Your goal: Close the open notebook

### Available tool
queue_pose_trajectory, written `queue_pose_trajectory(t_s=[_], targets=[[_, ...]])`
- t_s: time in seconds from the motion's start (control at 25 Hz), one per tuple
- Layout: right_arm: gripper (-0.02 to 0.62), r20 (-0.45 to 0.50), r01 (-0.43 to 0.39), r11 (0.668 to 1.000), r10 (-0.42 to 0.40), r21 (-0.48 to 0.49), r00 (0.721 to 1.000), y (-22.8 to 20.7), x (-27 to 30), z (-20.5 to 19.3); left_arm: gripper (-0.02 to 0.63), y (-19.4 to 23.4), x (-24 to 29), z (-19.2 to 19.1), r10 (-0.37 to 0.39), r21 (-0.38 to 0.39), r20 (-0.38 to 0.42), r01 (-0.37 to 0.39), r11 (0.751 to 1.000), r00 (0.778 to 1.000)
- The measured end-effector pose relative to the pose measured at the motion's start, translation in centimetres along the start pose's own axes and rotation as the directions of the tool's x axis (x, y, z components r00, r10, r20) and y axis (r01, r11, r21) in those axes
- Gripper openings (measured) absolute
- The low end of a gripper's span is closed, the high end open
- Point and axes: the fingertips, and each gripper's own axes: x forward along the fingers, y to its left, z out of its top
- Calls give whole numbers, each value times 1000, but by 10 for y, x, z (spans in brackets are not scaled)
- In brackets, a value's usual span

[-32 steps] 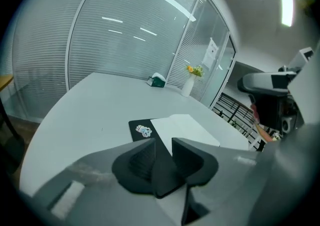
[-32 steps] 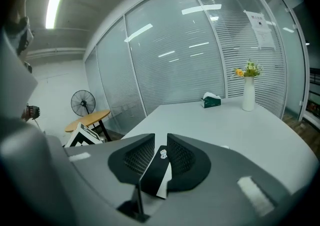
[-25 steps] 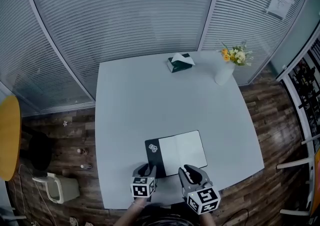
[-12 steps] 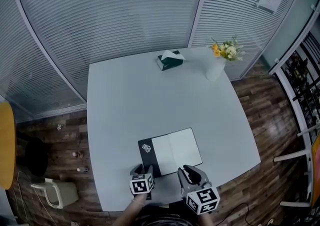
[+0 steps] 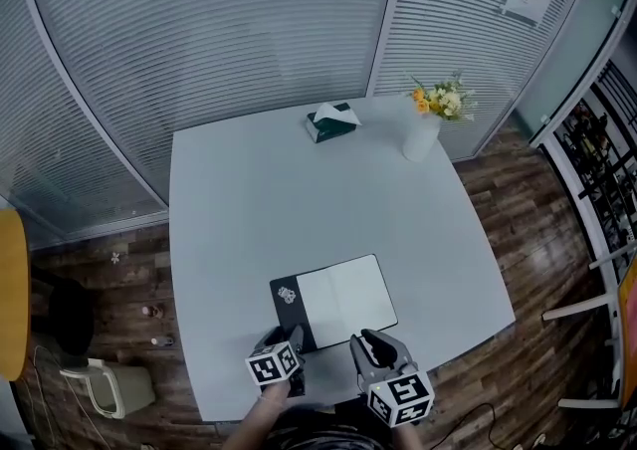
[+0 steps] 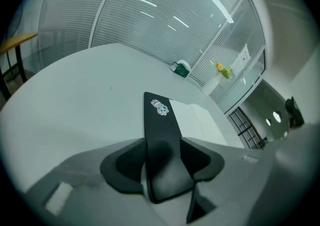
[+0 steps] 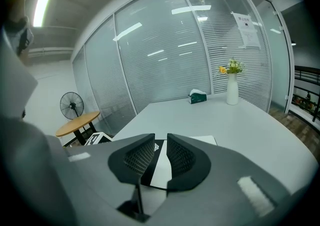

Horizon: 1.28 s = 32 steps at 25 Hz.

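Note:
The notebook (image 5: 343,299) lies open near the table's front edge, with its black cover (image 5: 287,307) flat at the left and white pages at the right. My left gripper (image 5: 286,343) is at the cover's near corner. In the left gripper view the cover (image 6: 161,120), with its small sticker, runs into the gap of that gripper (image 6: 162,157); the jaws have just been opening and stand apart around it. My right gripper (image 5: 373,346) hovers by the notebook's front edge. Its jaws (image 7: 160,155) show a narrow gap with nothing in it, and the notebook (image 7: 200,140) is seen beyond.
On the grey table (image 5: 249,199), a tissue box (image 5: 331,121) and a white vase of flowers (image 5: 423,129) stand at the far edge. Left of the table are a yellow round table (image 5: 10,289) and a white bin (image 5: 105,388). A fan (image 7: 72,105) stands further off.
The left gripper's marker cube has rolled to a tilt and shifted slightly left at the notebook's corner. The right gripper has stayed put. The notebook still lies open.

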Motion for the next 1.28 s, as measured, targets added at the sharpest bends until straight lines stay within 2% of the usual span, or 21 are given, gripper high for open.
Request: queue_pose_trajectory(t_s=[0.12,0.28,0.4,0.72,0.84,1.28], targets=[[75,7,2,1000,-2,-1,1000,-1,-3,1,212,3,-3,0,-37,-80,29,39,996,999],[75,17,-1,1000,1,2,1000,-1,-7,2,212,0,-14,7,-92,-141,87,104,985,992],[75,20,-2,1000,2,5,1000,0,-10,2,201,-5,-23,14,-131,-166,135,153,974,982],[75,24,-14,1000,14,-1,1000,1,-7,3,169,-15,-35,25,-200,-217,197,241,946,960],[75,29,-12,1000,12,-1,999,1,-8,4,143,-22,-41,26,-229,-215,193,269,939,954],[75,47,3,1000,-2,-11,999,-1,-2,12,138,-55,-46,38,-301,-99,151,317,943,942]])
